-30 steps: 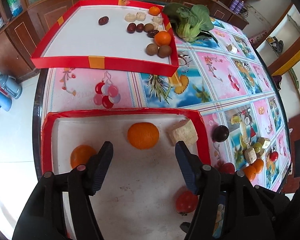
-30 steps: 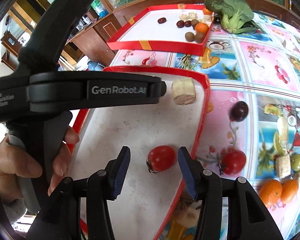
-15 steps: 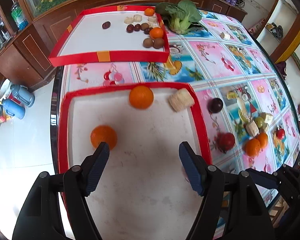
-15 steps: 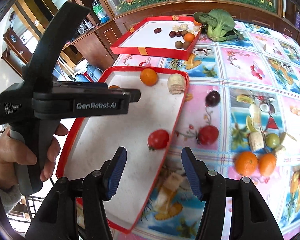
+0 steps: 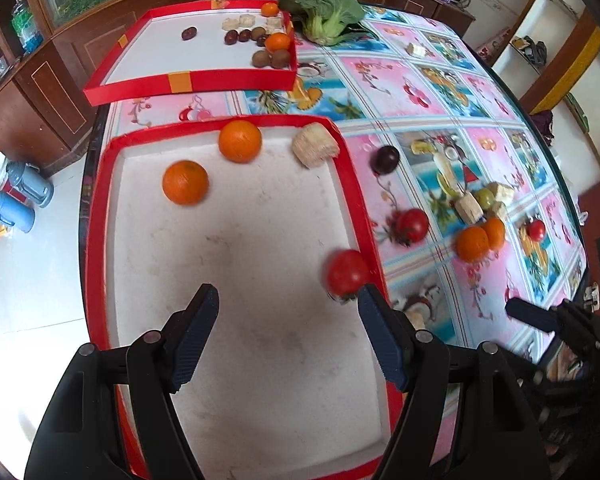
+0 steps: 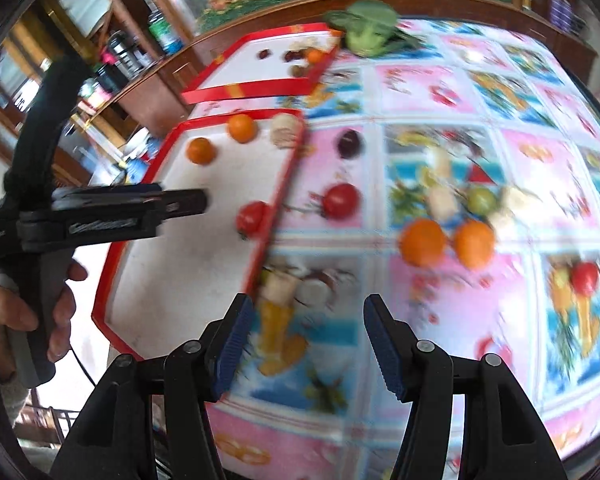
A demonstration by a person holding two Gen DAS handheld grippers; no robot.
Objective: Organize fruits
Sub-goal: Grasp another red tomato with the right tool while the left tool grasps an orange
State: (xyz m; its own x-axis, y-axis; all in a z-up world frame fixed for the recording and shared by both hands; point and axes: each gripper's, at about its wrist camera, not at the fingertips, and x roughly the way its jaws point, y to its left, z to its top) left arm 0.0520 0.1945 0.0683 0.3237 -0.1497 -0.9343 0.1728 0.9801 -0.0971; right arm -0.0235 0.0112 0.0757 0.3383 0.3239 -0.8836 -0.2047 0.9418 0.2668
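1. Over the near tray [image 5: 356, 184], L gripper [image 5: 288, 332] hangs wide open w/ nothing between its fingers; white floor shows in the gap.
2. Off the tray's right edge, R gripper [image 6: 308, 344] is also spread wide and empty, above the tablecloth [image 6: 440, 92]. That view is blurred, so fine detail is hard to read.
3. Already in the near tray: 2 oranges [image 5: 185, 182] [image 5: 240, 141], a corn piece [image 5: 314, 145] in the far right corner, and 1 tomato [image 5: 346, 272] just inside the right wall.
4. Loose on the cloth: a tomato [image 6: 341, 200] just beside the tray wall, a dark plum [image 6: 349, 143] farther up, 2 oranges [image 6: 423, 242] [image 6: 474, 245] touching or nearly so, and a pale/green cluster behind them; another tomato [image 6: 586, 278] sits well to the right.
5. Likely step: R gripper goes for the next loose fruit, prob. the near tomato or the orange pair.
6. Doing it well: center the fruit between the fingers before closing, come down low enough to grip at its widest part, squeeze gently on a tomato. For the oranges, approach from the outer side so 1 finger doesn't knock its neighbour away.
7. Keep L gripper clear of the right wall so the drop path stays free.
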